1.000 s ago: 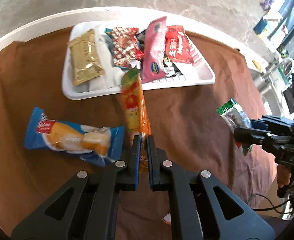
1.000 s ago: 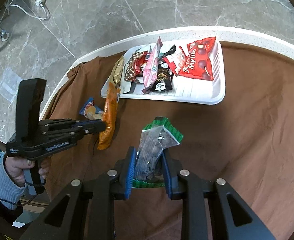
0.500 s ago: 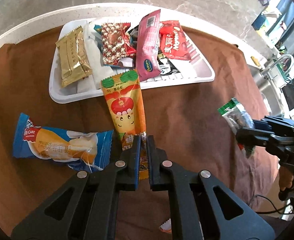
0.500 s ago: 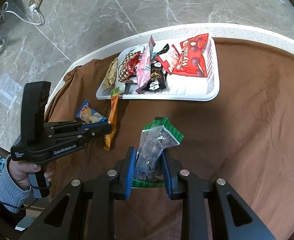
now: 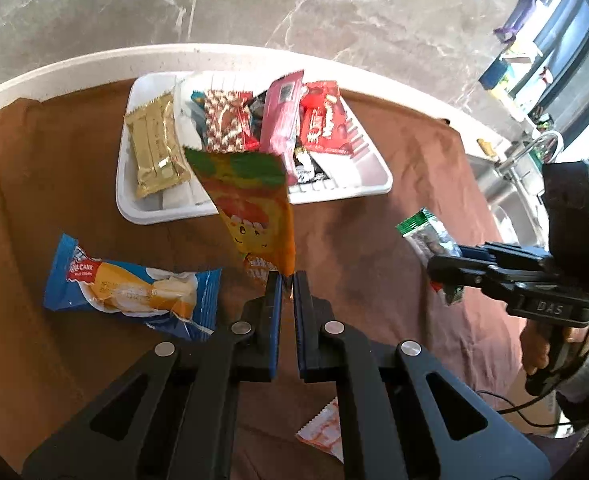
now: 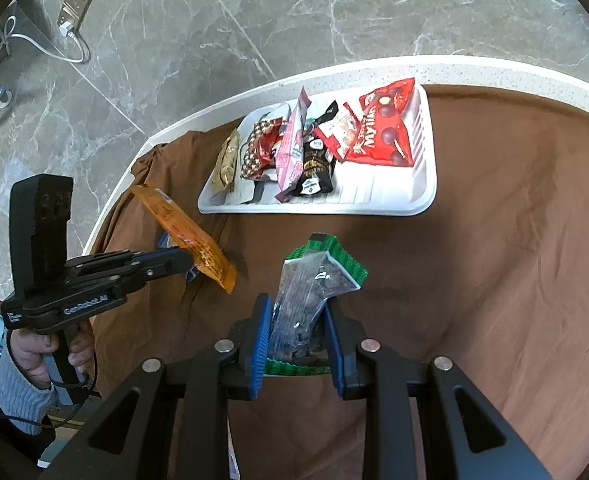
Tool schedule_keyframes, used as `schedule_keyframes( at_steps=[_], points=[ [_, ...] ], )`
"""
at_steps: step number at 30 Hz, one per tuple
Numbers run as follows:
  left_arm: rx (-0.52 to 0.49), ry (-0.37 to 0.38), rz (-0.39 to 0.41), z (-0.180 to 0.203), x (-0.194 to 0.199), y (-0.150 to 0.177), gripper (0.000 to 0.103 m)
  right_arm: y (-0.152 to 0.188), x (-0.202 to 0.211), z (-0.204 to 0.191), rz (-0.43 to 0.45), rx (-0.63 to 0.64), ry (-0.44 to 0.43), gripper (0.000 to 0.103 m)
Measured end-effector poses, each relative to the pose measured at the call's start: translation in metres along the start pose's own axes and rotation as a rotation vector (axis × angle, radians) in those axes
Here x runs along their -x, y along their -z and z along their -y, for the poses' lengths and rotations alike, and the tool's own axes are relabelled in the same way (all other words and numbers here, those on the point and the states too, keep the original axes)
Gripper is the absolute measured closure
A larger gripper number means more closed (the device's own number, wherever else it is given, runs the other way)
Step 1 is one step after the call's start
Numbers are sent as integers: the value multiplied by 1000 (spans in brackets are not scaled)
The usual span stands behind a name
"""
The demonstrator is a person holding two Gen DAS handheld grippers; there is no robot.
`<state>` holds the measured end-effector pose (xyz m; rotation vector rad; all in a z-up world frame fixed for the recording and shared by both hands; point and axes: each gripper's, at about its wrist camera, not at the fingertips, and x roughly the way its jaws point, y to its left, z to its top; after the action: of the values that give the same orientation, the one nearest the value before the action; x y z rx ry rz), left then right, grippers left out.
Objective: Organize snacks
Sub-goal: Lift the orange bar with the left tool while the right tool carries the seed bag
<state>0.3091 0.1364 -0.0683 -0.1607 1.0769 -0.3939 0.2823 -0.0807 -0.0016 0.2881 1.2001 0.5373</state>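
Observation:
My left gripper (image 5: 287, 280) is shut on the lower end of an orange snack packet (image 5: 254, 208) with a cartoon face, held up off the brown cloth and leaning toward the white tray (image 5: 374, 184). The right wrist view shows that same orange packet (image 6: 182, 232) in the left gripper (image 6: 188, 258), left of the tray (image 6: 426, 200). My right gripper (image 6: 298, 320) is shut on a clear, green-edged bag of dark pieces (image 6: 314, 284), held above the cloth in front of the tray. The tray holds several wrapped snacks, among them a gold bar (image 5: 156, 152) and a red chocolate bag (image 6: 386, 128).
A blue cake packet (image 5: 134, 292) lies on the brown cloth (image 5: 54, 168) left of my left gripper. A small orange-white sachet (image 5: 326, 432) lies near the front edge. The round white table rim (image 6: 494, 68) curves behind the tray. A person's hand (image 6: 34, 356) grips the left handle.
The left gripper has risen with the orange packet, lifting it off the cloth so it now stands up toward the tray. The right gripper and its bag stay in place.

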Motion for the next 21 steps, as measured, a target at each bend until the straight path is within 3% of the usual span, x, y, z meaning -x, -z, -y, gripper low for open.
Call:
schedule_keyframes(
  at_steps=[14,21],
  points=[
    [-10,3,79,-6,25,-42,98,-31,6,8,56,-3,20,75],
    [-46,-34,5,-8,5,-42,97,-42,1,7,59,6,20,75]
  ],
)
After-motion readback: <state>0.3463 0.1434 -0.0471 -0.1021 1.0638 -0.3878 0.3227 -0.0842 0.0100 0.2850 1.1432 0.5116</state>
